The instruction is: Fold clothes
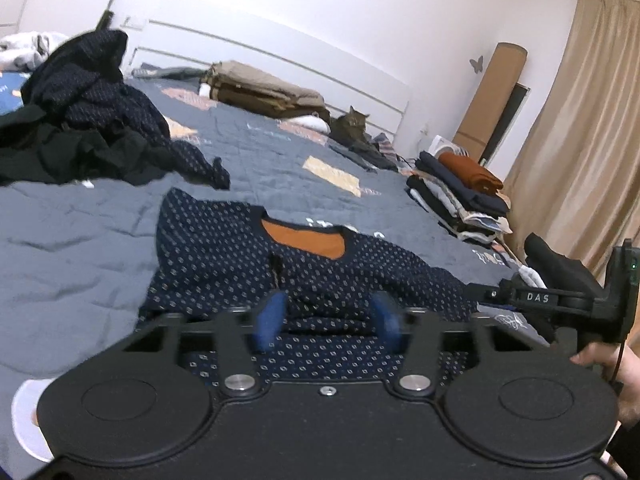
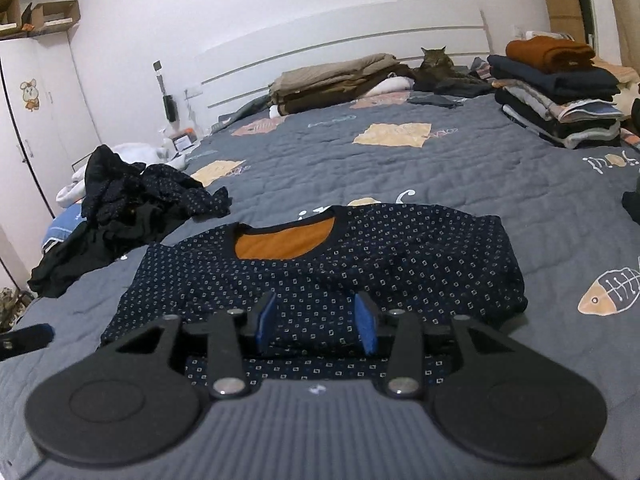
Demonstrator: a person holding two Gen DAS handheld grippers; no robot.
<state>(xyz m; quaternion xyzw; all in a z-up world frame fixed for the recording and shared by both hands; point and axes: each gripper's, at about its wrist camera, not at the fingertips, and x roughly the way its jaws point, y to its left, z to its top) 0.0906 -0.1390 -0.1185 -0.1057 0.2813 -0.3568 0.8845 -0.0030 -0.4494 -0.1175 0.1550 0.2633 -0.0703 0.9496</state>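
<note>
Navy dotted sweater lying flat on the grey bed quilt, orange lining at the neck. Left gripper spread open over the sweater's near hem, blue pads blurred, nothing held. Right gripper likewise open above the hem. Unfolded dark clothes pile at left; folded stack far right; cat by the headboard.

I'm in a home bedroom: a quilted bed with white headboard, a wardrobe, curtains (and a cat).
</note>
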